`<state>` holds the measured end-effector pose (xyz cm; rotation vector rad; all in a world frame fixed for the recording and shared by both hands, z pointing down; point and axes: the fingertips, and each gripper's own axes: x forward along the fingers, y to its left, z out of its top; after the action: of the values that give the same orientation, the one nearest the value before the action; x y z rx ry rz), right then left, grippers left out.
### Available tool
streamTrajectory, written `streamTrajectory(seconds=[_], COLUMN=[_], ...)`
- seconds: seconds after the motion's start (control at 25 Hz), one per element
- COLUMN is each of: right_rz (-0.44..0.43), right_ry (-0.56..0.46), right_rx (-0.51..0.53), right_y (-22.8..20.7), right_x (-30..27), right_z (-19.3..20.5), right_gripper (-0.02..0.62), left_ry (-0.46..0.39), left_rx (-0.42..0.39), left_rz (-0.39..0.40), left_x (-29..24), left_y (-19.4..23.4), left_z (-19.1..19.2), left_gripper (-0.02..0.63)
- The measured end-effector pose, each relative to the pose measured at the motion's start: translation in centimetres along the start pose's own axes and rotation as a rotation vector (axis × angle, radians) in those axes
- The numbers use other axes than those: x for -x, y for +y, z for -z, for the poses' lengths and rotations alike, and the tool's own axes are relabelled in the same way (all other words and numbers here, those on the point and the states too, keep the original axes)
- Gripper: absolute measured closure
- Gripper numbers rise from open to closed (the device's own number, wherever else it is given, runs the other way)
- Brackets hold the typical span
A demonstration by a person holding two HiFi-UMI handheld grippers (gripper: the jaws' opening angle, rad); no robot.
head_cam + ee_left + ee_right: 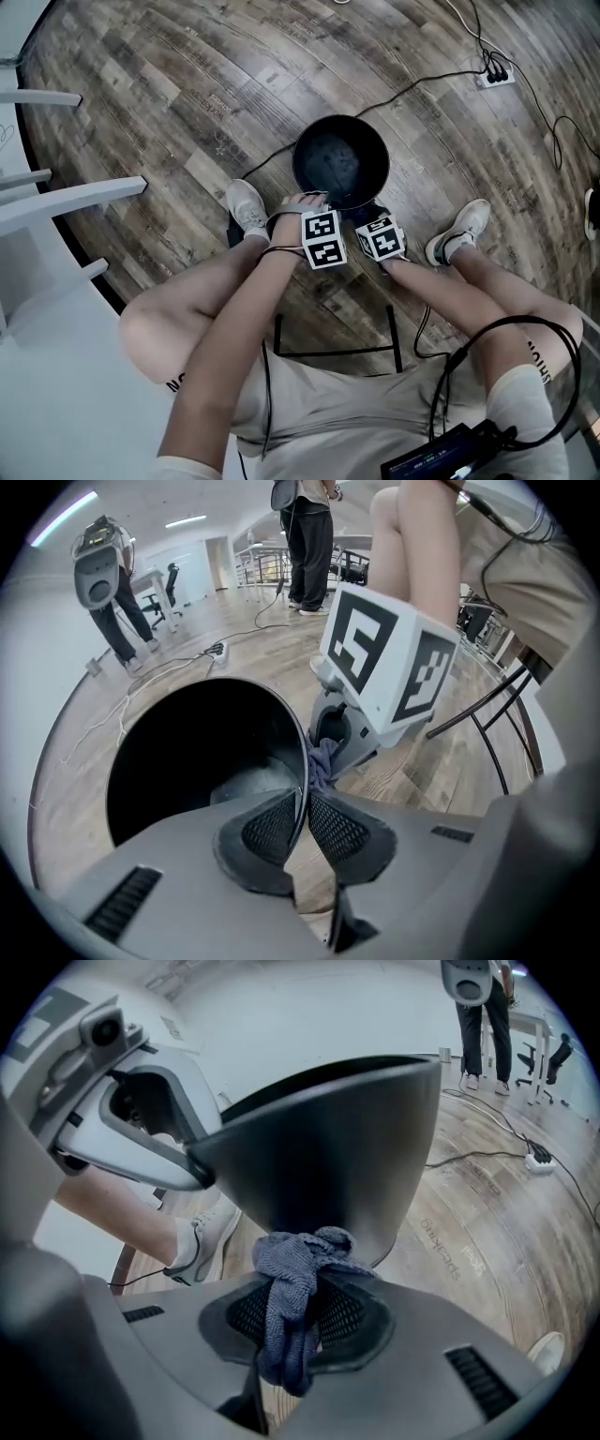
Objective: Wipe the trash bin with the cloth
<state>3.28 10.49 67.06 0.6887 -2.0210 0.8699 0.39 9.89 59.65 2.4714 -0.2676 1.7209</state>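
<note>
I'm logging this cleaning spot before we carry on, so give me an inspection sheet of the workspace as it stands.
Surface: wood-plank floor; the bin stands on it.
Job's things: black bin, open end up, nothing seen inside; grey cloth bunched against the bin's outer wall.
Clutter: nothing seen.
Grippers: left gripper clamped on the bin's rim; right gripper shut on the cloth.
Cables: black cable runs over the floor to a power strip.
Surroundings: white furniture at the head view's left; a bystander stands in the background.
</note>
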Motion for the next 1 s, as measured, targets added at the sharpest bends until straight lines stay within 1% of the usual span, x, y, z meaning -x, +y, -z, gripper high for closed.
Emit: streamTrajectory(seconds=[0.36,0.6,0.8,0.88,1.0], right_rz=[0.026,0.074,0.113,0.110,0.091], right_ry=[0.046,0.069,0.099,0.110,0.119], right_rx=[0.020,0.023,0.035,0.021,-0.039], right_y=[-1.8,-3.3,-4.4,-4.5,-4.8], right_x=[-4.2,-6.6,-8.6,-9.1,-10.2], right_z=[2.1,3.5,4.7,4.9,5.5], right_gripper=[0.518,0.518,0.518,0.518,0.518], left_ry=[-0.002,0.001,-0.001,-0.003,0.000], left_rx=[-0.002,0.008,0.006,0.006,0.009], left_rz=[0.010,0.032,0.030,0.028,0.026], left_x=[0.1,0.2,0.2,0.1,0.1], left_y=[0.1,0.0,0.0,0.1,0.1], left_z=[0.0,-0.1,-0.1,-0.1,-0.1], left_gripper=[0.552,0.552,0.554,0.554,0.552])
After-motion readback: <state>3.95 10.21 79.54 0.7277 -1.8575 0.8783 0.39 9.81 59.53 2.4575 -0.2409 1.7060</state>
